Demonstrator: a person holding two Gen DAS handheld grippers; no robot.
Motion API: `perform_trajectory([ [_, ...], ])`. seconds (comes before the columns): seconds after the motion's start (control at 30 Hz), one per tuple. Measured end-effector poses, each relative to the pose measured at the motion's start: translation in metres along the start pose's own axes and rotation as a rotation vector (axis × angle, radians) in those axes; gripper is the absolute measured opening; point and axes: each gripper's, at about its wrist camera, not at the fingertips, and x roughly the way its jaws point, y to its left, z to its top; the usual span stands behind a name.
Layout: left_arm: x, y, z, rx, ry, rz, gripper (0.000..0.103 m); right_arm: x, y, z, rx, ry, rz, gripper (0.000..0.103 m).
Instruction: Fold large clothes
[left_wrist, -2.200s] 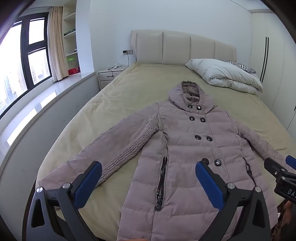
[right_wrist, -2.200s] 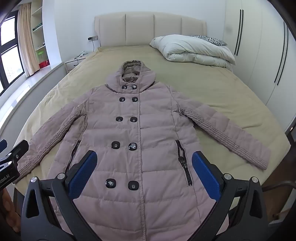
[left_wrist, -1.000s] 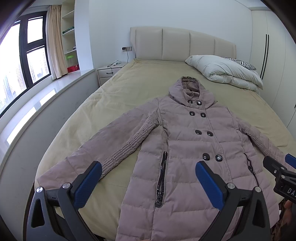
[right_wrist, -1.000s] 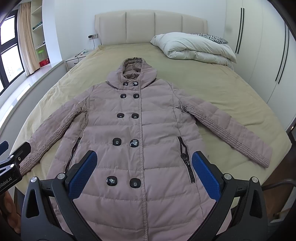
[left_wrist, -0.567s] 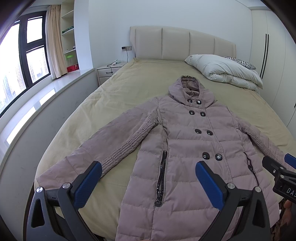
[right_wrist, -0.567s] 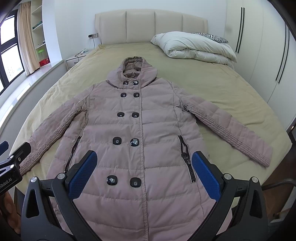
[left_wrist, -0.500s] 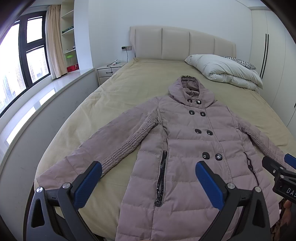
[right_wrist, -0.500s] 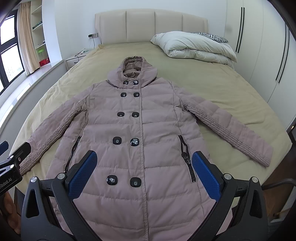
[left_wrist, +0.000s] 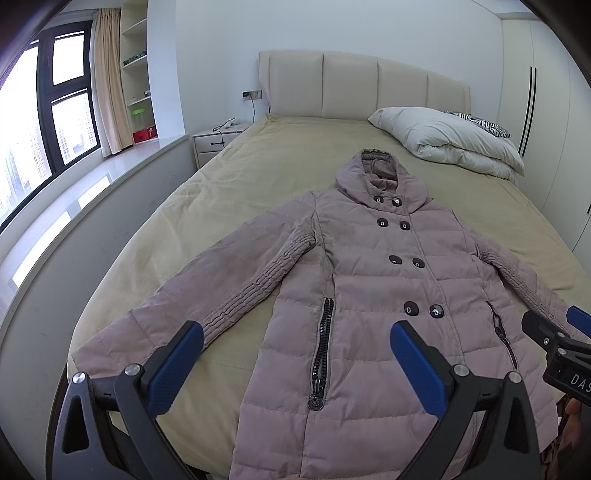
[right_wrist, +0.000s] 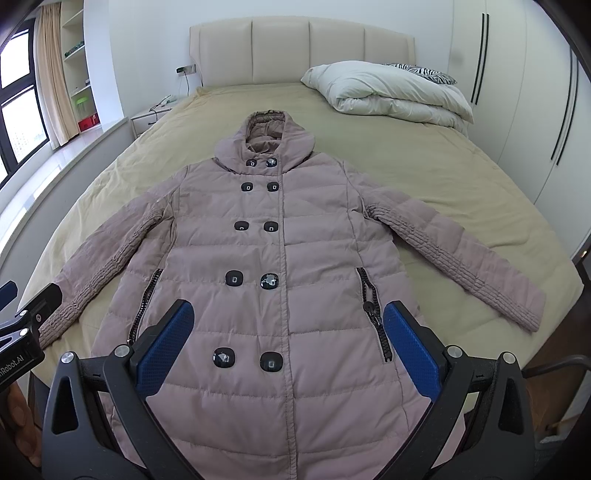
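Coat (right_wrist: 295, 280) flat on beige bed (right_wrist: 424, 166), window (left_wrist: 40, 122) alongside.

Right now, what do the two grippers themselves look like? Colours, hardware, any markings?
Both match: the left gripper and right gripper have black triangulated frames with cut-outs and silver bolts. The fingers carry blue pads with a fine dotted texture. Each body, seen from the other camera, bears partial white lettering: "DAS" and "nRobot.AI". No cables or sleeves show.

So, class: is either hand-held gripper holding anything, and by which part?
Nothing is held. The left hand-held gripper and right hand-held gripper are both open above the coat.
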Motion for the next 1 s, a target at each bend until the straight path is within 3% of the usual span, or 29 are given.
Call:
perform_trajectory([
  [0.83, 0.002, 0.003, -0.005, -0.024, 0.005, 0.035, 0.103, 0.006, 0.004, -0.007, -0.006, 0.007, 0.003, 0.103],
  [1.0, 0.002, 0.025, -0.014, -0.063, 0.008, -0.02, 0.103, 0.011, 0.005, -0.009, -0.001, 0.014, 0.02, 0.103],
])
